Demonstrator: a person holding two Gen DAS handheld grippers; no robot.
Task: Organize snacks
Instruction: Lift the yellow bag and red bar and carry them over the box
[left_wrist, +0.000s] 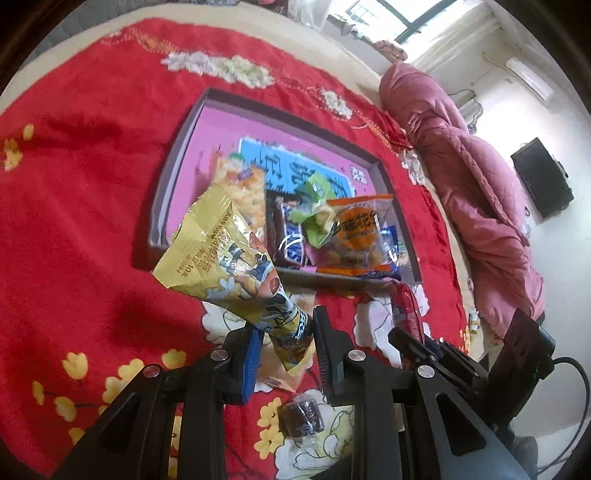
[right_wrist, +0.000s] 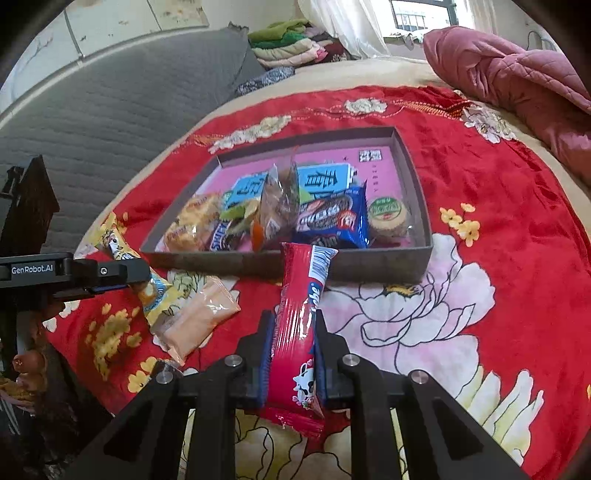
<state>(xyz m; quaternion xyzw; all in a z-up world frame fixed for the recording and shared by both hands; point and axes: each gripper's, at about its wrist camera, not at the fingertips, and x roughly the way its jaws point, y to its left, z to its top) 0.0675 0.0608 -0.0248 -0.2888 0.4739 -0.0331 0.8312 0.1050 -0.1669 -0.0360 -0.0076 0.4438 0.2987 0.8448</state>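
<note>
Left gripper (left_wrist: 284, 343) clamps yellow packet (left_wrist: 221, 258), right gripper (right_wrist: 293, 350) red bar (right_wrist: 299, 332) — box (right_wrist: 369, 264) holds snacks.

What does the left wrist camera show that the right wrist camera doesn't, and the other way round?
Left wrist only: a dark brown wrapped candy lying loose on the red floral cloth, and an orange snack bag in the box.

Right wrist only: a pale peach packet on the cloth and a round green-label biscuit in the box.

Both: the shallow box, the left gripper shut on the yellow snack bag, and the right gripper clamping the red snack bar.
</note>
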